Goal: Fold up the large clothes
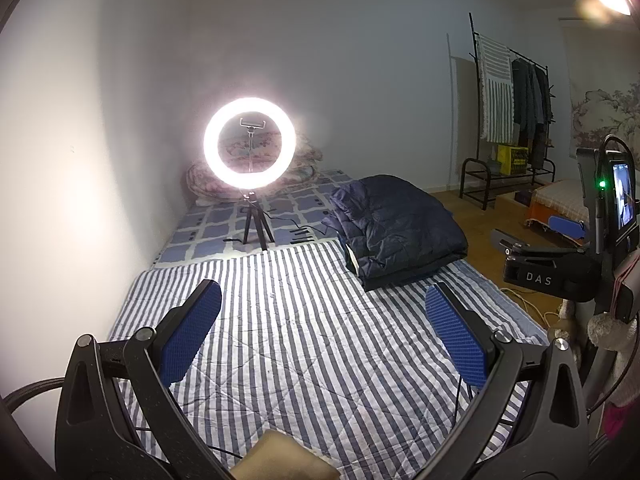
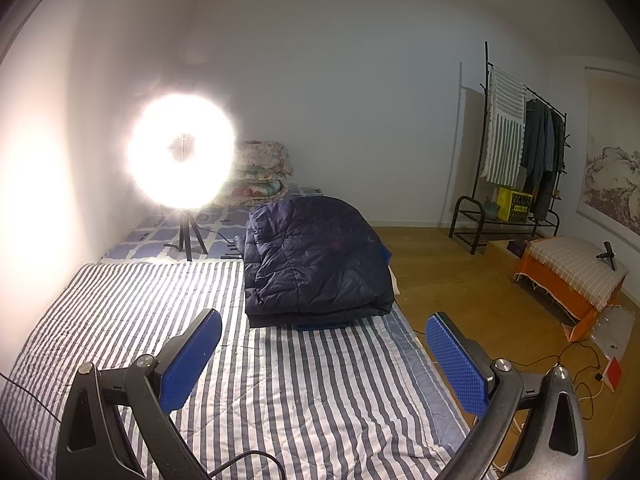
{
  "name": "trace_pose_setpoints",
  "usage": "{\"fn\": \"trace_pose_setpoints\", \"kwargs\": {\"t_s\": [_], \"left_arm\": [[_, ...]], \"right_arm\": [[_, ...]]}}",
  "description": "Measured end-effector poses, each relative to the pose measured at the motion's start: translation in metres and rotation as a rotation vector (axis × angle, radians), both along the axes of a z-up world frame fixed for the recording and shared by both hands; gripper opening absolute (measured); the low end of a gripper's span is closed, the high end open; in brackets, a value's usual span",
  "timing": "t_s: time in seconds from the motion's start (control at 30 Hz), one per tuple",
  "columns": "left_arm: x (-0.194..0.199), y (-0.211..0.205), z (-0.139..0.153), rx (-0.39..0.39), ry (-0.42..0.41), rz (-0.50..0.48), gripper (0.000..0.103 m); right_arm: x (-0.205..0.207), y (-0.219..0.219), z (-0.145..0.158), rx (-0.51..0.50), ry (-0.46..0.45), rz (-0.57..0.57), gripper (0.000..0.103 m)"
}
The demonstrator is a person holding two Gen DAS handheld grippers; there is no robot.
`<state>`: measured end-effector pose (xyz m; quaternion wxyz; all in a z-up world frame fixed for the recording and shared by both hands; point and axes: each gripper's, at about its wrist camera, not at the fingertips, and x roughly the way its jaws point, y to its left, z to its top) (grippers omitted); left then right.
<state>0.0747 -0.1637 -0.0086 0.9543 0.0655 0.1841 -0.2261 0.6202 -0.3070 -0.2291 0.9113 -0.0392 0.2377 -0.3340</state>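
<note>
Two views, one moment. Left wrist view: the left gripper is hovering over a striped quilt, its jaws standing wide apart and gripping nothing. Its blue pads are showing a fine dimpled texture on black arms. The dark puffer jacket is lying folded into a thick stack beyond the jaws, up and to the right of the right finger, well apart from both fingers — resting at the quilt's far right edge. Its shell is looking smooth and quilted, creased in soft ridges. A glowing ring light is standing on a small tripod behind the quilt, on a blue checked sheet. The right gripper is showing at the right edge; cannot tell how its jaws stand here.

Right wrist view: the right gripper is also hovering, jaws spread wide, nothing between them. The jacket is sitting ahead of the gap, closer to the left finger's line, not touching either pad. The quilt is lying flat with faint stitching and wrinkles. A clothes rack is standing far right on the wooden floor.
</note>
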Motion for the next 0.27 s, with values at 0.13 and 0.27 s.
{"fn": "trace_pose_setpoints", "kwargs": {"t_s": [0.13,0.27], "left_arm": [[-0.007,-0.002,0.002,0.005,-0.04,-0.001,0.103],[-0.012,-0.003,0.002,0.005,-0.055,-0.002,0.103]], "right_arm": [[0.0,-0.001,-0.002,-0.002,0.006,0.005,0.103],[0.0,-0.001,-0.004,0.0,0.011,0.006,0.103]]}}
